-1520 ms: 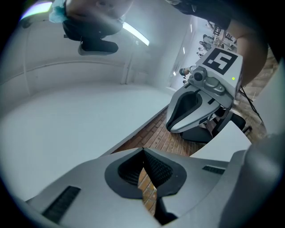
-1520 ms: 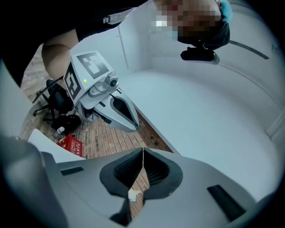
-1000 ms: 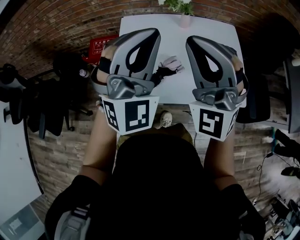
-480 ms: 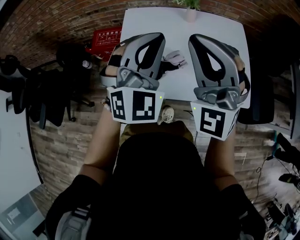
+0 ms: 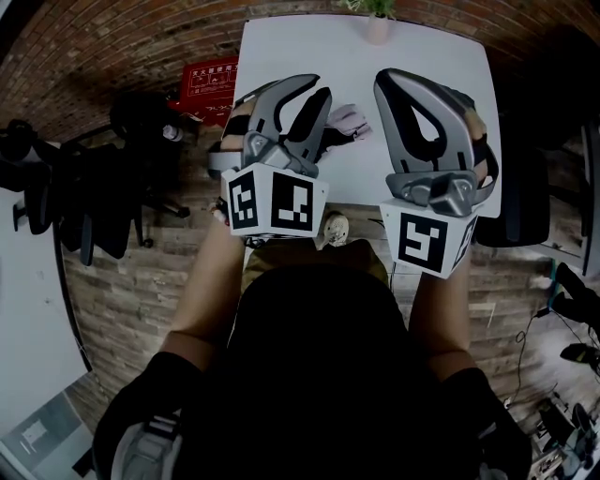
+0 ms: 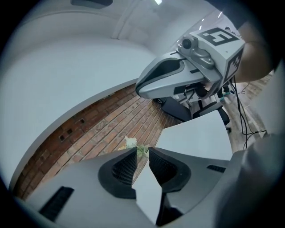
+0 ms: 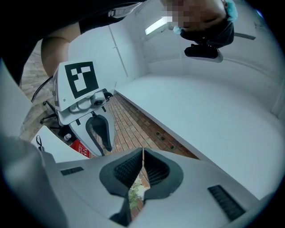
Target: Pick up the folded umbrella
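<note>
The folded umbrella (image 5: 346,120), pink with a black end, lies on the white table (image 5: 309,42) between my two grippers. My left gripper (image 5: 311,97) hovers over the table's near left part, just left of the umbrella. Its jaws have just been opening and stand slightly apart (image 6: 142,149) with nothing between them. My right gripper (image 5: 397,84) hangs over the table's right part with its tips touching (image 7: 143,153) and holds nothing. Neither gripper view shows the umbrella; each shows the other gripper, the right one (image 6: 178,75) and the left one (image 7: 95,129).
A small potted plant (image 5: 378,23) stands at the table's far edge. A red box (image 5: 208,80) sits on the brick floor left of the table. Black office chairs stand at the left (image 5: 84,197) and right (image 5: 514,192). The person's shoe (image 5: 335,228) shows below the table's edge.
My left gripper has dropped and tipped downward over the table's near left part, closer to the umbrella. The right gripper has barely moved.
</note>
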Motion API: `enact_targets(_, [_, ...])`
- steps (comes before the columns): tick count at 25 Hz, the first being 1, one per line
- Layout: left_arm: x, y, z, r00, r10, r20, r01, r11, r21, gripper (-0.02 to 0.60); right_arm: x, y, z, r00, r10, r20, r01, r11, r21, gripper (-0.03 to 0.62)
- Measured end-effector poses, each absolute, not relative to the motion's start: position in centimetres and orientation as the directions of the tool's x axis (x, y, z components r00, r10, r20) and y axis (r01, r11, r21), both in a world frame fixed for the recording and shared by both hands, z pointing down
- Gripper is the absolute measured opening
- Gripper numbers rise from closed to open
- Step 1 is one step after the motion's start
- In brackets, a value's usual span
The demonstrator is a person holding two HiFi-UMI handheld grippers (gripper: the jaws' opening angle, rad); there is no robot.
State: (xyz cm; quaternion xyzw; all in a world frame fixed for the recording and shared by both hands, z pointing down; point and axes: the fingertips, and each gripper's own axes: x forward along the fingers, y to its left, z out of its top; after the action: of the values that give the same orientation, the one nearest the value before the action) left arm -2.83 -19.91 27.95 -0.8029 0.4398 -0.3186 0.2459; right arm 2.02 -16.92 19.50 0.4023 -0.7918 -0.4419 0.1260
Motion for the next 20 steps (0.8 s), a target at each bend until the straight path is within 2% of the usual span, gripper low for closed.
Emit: enact_targets(20, [-2.6, -20.9, 36.4, 0.389, -0.754, 0.529, -0.485, -0.656, -0.578, 0.178, 1.0, -18.6, 20.8, -0.658, -0.742, -0.129, -0.524, 0.328, 0.786, 0.031])
